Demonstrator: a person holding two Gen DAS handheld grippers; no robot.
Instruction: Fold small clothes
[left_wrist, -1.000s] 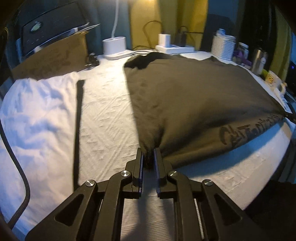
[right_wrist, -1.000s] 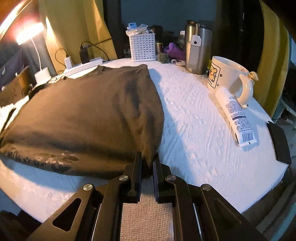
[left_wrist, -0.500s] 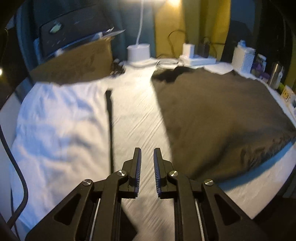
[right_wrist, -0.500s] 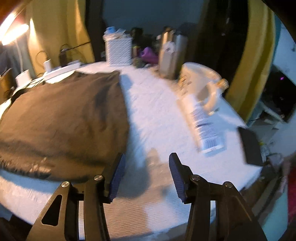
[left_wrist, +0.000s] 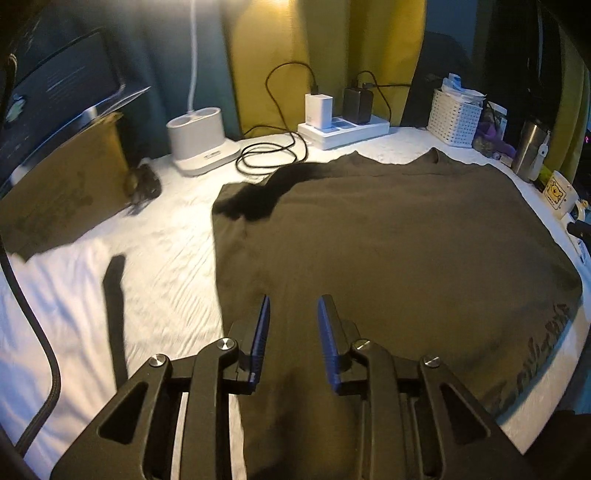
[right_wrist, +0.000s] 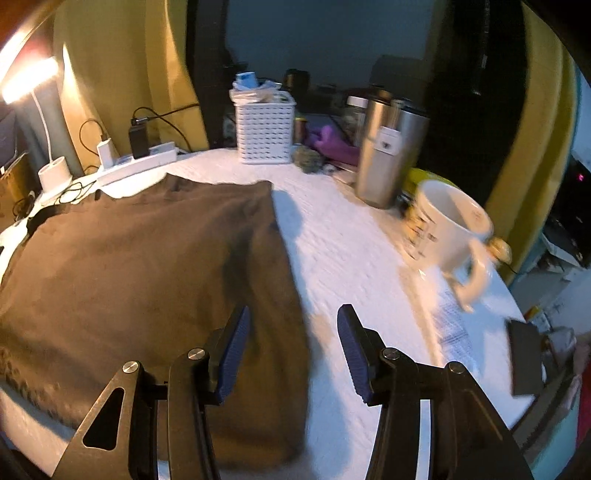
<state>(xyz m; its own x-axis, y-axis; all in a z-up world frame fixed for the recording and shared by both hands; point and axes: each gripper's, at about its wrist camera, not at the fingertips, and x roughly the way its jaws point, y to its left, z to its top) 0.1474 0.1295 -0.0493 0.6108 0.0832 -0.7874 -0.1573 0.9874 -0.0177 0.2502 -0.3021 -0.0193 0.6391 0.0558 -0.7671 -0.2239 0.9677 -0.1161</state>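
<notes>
**Both grippers free above the shirt, clutter along the table's rim**

We see the dark shirt (left_wrist: 388, 251) lying flat on the white table cover (left_wrist: 177, 251), filling most of the middle, its printed hem at the near right edge. Our left gripper (left_wrist: 291, 306) hovers over the shirt's near left part; its jaws are opening and grip nothing, the cloth lying below them. Our right gripper (right_wrist: 293, 317) stands wide apart over the shirt's right edge, one finger above the cloth, the other above bare cover, and it too holds nothing.

Around the shirt the table is crowded. At the far side a power strip (left_wrist: 343, 129) carries two chargers, and a coiled black cable (left_wrist: 273, 155) lies just beside the shirt's collar end. Left of that stands a white lamp base (left_wrist: 201, 142). A cardboard sheet (left_wrist: 62, 195) leans at the far left, with a white cloth (left_wrist: 48, 314) spread below it and a dark strap (left_wrist: 114, 314) across that cloth. A thick cable (left_wrist: 40, 350) hangs along the left edge.

On the right, well apart from the shirt, we find a white basket (right_wrist: 264, 133), a steel tumbler (right_wrist: 388, 155), a mug (right_wrist: 448, 229), a blurred tube (right_wrist: 454, 325) and a dark flat thing (right_wrist: 524, 354) at the rim. The right wrist view is smeared there.
</notes>
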